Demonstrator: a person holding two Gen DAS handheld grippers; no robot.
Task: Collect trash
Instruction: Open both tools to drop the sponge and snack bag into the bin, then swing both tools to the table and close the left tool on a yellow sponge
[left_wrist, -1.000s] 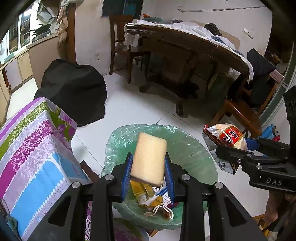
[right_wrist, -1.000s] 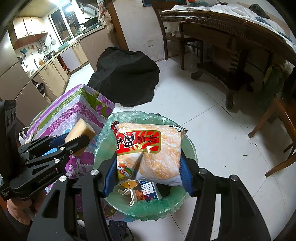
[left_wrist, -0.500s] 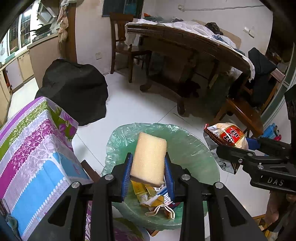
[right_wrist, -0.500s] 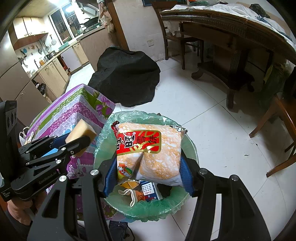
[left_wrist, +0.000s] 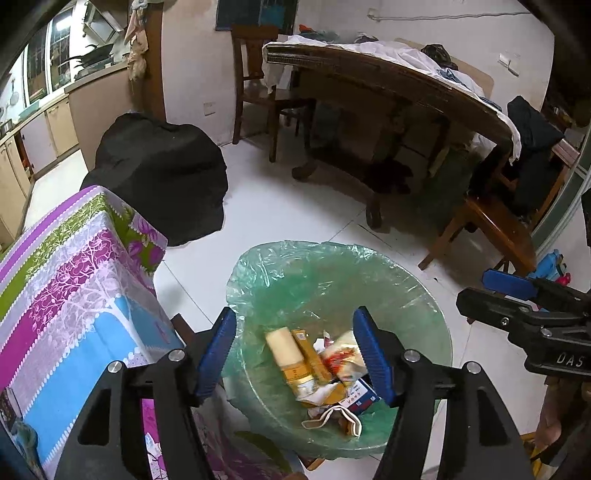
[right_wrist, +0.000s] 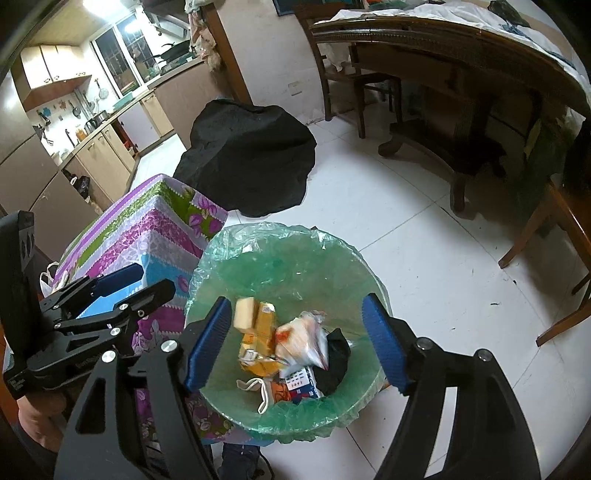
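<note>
1. The bin (left_wrist: 436, 325), lined with a green bag, stands on the white floor just beside the table with the flowered cloth (left_wrist: 74, 288); both grippers hang over its mouth, pointing steeply down into it
2. The left gripper (left_wrist: 295, 354) was clamped on a yellow sponge (left_wrist: 282, 347) a second ago; its jaws have just been opening and now stand well apart with nothing between the pads. The sponge, blurred, lies down among the rubbish
3. The right gripper (right_wrist: 299, 339) was holding a snack bag (right_wrist: 304, 339) printed in red; its jaws have also just been opening and are now wide and empty. The bag, blurred too, sits inside the bin beside the sponge (right_wrist: 245, 314)
4. My reading: both pieces have been let go together, so this drop is done and each hand is free for the next piece of trash, if any is left
5. The left wrist view alone shows the right gripper (left_wrist: 495, 291) from the side, its blue pad bare, and some blue and red thing on the floor by a chair leg, too small to name
6. The right wrist view alone shows the left gripper (right_wrist: 133, 284) from the side, a hand (right_wrist: 35, 421) under it, the kitchen counter, and something black in the bin next to the snack bag
</note>
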